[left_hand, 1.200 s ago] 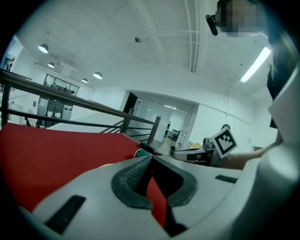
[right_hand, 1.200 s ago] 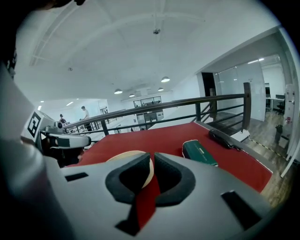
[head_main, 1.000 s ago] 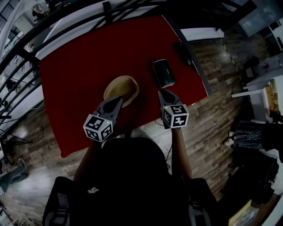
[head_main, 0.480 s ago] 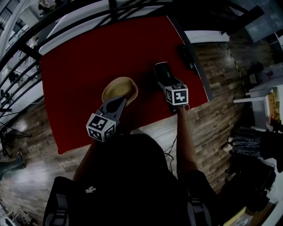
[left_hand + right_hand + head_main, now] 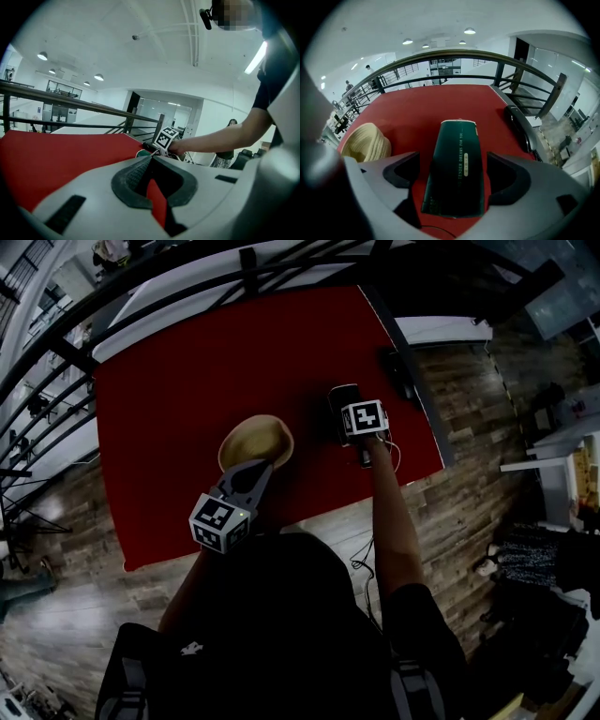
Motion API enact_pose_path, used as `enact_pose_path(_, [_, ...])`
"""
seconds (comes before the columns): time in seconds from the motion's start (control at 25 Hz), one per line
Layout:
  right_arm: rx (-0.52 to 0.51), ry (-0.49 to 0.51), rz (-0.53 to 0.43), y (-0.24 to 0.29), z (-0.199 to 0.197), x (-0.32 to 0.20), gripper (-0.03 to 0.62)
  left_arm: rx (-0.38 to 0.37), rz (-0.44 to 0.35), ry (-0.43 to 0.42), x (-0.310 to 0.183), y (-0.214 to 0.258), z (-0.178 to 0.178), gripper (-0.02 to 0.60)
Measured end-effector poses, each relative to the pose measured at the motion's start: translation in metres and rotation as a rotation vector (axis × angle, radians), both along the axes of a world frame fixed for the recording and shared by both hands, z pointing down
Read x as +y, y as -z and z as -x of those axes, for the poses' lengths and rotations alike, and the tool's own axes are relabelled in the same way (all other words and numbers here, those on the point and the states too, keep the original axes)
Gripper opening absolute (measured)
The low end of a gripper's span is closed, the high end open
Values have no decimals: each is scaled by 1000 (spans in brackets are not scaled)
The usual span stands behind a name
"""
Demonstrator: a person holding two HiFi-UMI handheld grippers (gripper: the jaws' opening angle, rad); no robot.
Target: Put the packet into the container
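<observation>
While packet (image 5: 456, 168) lies flat, container (image 5: 255, 441) stands apart

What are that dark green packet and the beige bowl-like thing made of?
The dark green packet looks like plastic film or coated paper: a smooth, faintly shiny face with pale print. The beige container seems to be woven straw or a similar fibre, matte, with ribbed rows across its surface. Neither is certain.

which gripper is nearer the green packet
Right. The right gripper is at the packet, its opening fingers on either side, not pressing it. The left gripper hangs back beside the tan container.
</observation>
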State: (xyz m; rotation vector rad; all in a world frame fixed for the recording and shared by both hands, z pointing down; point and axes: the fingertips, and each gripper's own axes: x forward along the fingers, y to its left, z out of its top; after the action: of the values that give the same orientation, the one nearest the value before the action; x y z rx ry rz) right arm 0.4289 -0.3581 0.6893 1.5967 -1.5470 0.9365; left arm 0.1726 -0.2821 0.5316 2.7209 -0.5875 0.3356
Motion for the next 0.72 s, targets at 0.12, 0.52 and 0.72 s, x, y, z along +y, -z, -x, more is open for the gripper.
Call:
enact_pose_path(0.12, [3, -22, 44, -11, -3, -3, 420, 1, -3, 15, -3, 2, 3, 9])
enact_pose_path(0.52, [92, 6, 126, -27, -2, 0, 419, 12, 1, 54, -6, 8, 18, 9])
enact_pose_path(0.72, [89, 2, 122, -25, -6, -1, 417, 8, -9, 60, -8, 10, 22, 9])
